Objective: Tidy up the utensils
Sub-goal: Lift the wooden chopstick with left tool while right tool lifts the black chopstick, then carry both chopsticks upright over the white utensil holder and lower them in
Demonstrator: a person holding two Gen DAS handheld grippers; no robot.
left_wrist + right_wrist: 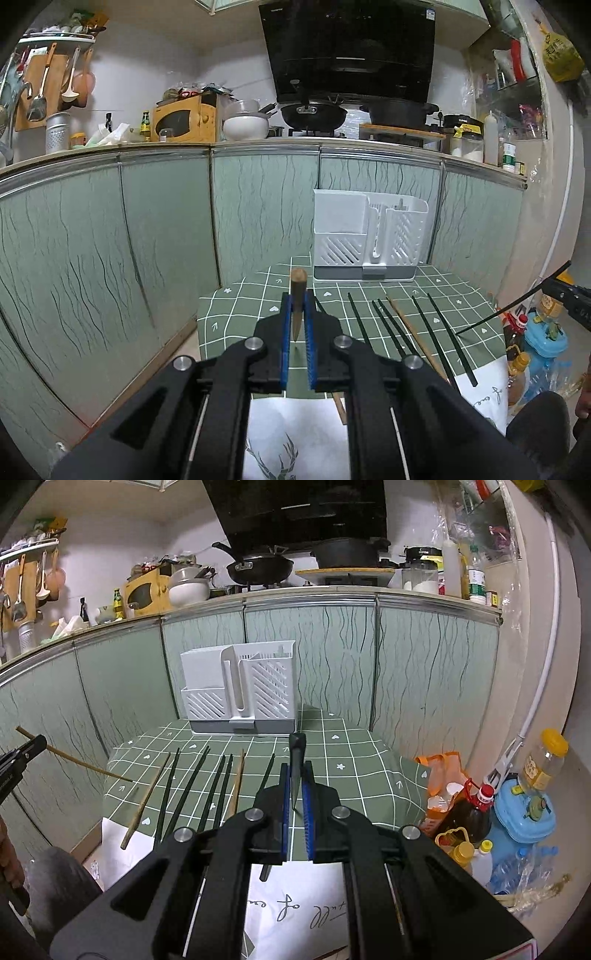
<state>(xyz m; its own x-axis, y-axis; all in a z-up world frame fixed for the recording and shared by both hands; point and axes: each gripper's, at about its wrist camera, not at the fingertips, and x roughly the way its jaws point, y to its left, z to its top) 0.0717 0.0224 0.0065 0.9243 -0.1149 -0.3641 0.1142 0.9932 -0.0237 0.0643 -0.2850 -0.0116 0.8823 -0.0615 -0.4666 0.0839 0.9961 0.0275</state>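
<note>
In the left wrist view my left gripper (297, 300) is shut on a brown bamboo chopstick (297, 280), lifted above the green checked tablecloth (251, 299). At the right edge, my right gripper (551, 287) carries a black chopstick (509, 310) that slants down. In the right wrist view my right gripper (296, 773) is shut on that black chopstick (297, 749), and my left gripper (35, 745) shows at the left edge with the bamboo chopstick (81, 765). Several black chopsticks (192, 786) and a bamboo one (238, 782) lie on the cloth. The white slotted utensil holder (240, 690) stands at the back.
Green cabinet doors (166, 229) wall in the table at the back and left. To the right on the floor stand oil bottles (476, 812), an orange bag (443, 771) and a blue container (524, 816). A person's knee (55, 878) is at the table's near left corner.
</note>
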